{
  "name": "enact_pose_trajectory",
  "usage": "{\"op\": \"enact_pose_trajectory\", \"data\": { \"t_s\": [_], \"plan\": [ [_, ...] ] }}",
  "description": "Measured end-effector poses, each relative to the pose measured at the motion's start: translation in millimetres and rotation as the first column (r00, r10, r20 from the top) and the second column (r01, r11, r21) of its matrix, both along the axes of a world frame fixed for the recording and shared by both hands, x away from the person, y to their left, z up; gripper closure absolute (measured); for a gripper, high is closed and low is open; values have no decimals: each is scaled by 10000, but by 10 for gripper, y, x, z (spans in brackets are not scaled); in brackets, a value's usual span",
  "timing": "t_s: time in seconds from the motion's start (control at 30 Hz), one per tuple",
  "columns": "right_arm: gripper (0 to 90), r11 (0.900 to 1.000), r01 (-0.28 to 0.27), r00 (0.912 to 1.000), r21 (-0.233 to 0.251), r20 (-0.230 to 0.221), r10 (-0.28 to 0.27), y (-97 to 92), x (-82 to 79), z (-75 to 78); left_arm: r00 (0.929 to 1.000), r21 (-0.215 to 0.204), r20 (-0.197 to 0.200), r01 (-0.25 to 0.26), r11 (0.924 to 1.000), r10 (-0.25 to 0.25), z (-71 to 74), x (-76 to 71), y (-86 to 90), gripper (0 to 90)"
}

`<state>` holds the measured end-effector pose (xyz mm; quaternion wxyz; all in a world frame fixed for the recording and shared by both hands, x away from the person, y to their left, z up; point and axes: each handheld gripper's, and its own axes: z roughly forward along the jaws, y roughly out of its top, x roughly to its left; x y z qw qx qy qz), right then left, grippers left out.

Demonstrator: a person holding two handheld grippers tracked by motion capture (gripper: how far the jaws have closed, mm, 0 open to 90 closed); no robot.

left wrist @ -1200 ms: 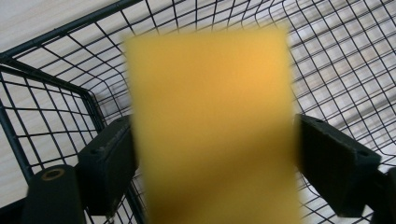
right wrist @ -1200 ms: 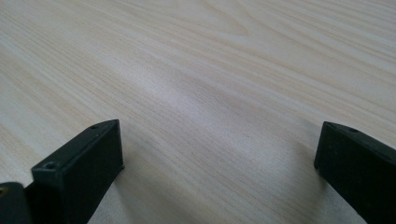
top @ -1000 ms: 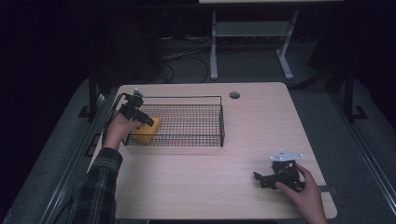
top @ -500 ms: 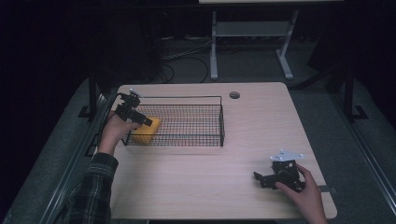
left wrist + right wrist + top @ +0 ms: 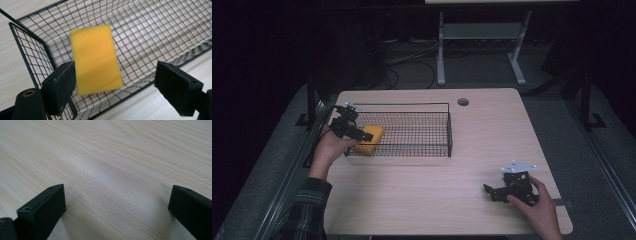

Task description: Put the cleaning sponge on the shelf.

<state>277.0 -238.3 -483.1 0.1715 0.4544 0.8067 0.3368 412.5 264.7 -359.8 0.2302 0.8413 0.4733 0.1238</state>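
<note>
**One sponge in the wire basket**

A yellow sponge point(image 5: 96, 58) lies at the left end of the black wire basket point(image 5: 412, 132). The left gripper point(image 5: 357, 132) hangs over that end, jaws spread wide and gripping nothing. The right gripper point(image 5: 494, 191) rests on the table point(image 5: 422, 200), well apart, jaws likewise parted.

Left gripper point(image 5: 362, 135): black body, two flat rectangular black jaws, small round hole in each jaw face; brass-coloured ring at base of one jaw in left gripper view; pale fitting on top. Right gripper point(image 5: 488, 190): black, same blocky jaws with small round holes; grey three-cornered plate point(image 5: 518, 166) on top. Left hand point(image 5: 331, 148): bare, dark plaid sleeve point(image 5: 307, 212) with faint green check at forearm. Right hand point(image 5: 537, 210): bare, wrist uncovered.
</note>
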Motion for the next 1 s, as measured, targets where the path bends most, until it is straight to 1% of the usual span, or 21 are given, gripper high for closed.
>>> {"op": "enact_pose_trajectory", "data": {
  "t_s": [0.27, 0.4, 0.57, 0.67, 0.87, 1.0],
  "plan": [
    [4, 10000, 19, 10000, 17, -6, -19, 2, -1, 0, 9997, -90, 177, 173, 9998, -172, -5, -207, -22, 172],
    [3, 10000, 18, 10000, 21, -12, -18, 2, -1, 0, 9992, -73, 331, 240, 9997, -238, -38, -322, -37, 172],
    [4, 10000, 15, 10000, 12, 3, -15, 1, 0, 0, 9986, -43, 418, 325, 9995, -323, -81, -474, -51, 172],
    [3, 10000, 17, 10000, 14, 2, -17, 2, 0, 0, 9980, -94, 537, 330, 9994, -325, -117, -562, -45, 172],
    [4, 10000, 18, 10000, 16, -7, -18, 2, -1, 0, 9975, -195, 631, 331, 9993, -318, -223, -736, -15, 173],
    [4, 10000, 15, 10000, 12, 2, -15, 1, 0, 0, 9960, -302, 758, 491, 9983, -467, -296, -820, -10, 172]
  ]
}}
